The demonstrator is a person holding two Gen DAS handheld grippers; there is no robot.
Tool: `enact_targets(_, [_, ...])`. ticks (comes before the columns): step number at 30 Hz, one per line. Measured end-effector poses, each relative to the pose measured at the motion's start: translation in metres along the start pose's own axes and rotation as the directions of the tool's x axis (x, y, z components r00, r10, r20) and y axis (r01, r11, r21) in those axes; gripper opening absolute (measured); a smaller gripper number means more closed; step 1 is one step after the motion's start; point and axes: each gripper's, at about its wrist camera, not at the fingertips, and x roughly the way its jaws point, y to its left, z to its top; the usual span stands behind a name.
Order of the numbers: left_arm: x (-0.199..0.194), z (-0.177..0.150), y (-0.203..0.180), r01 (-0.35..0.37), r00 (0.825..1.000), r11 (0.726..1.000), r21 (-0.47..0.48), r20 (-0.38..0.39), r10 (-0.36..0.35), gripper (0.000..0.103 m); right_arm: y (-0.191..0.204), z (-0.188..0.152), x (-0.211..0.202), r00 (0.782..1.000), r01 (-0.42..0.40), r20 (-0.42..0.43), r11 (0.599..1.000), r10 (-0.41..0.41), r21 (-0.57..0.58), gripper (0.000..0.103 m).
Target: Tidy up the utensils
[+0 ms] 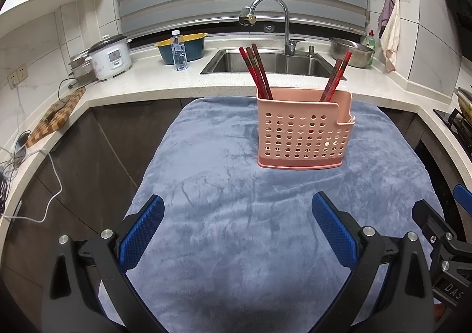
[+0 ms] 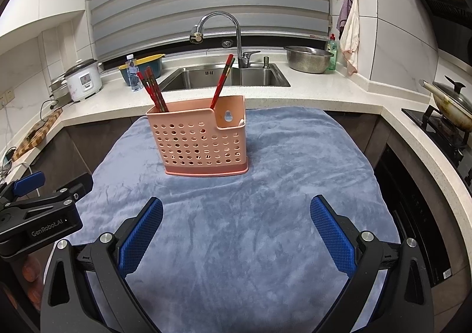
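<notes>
Your left tool [image 1: 237,215] is released, its blue ribbed pads [image 1: 141,240] spread wide above the blue-grey cloth [image 1: 224,244] with nothing between them. Your right tool [image 2: 236,216] is likewise released and empty, and its black frame shows at the right edge of the left wrist view. The pink utensil holder [image 1: 303,132] stands upright on the far half of the cloth, well apart from both tools. It is a rectangular plastic caddy: the front wall is pierced by rows of round holes, the base band is solid, and one top corner steps down to a lower notch with a keyhole-shaped hanging slot [image 2: 227,116]. One bundle of red chopsticks [image 1: 256,70] leans out of the holder's left end; a second red bundle [image 1: 336,76] leans the opposite way near the stepped end. Beyond the cloth, the pale speckled worktop [image 1: 165,82] carries a steel sink [image 1: 265,63] with a curved tap [image 1: 274,13].
</notes>
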Motion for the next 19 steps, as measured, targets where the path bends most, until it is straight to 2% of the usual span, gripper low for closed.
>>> enact_targets(19, [0.0016,-0.0011,-0.0009,-0.002,1.000,1.000,0.008,0.007,0.002,0.096,0.0017,-0.0026,0.0027,1.000,-0.001,-0.008,1.000,0.001,0.003,0.096])
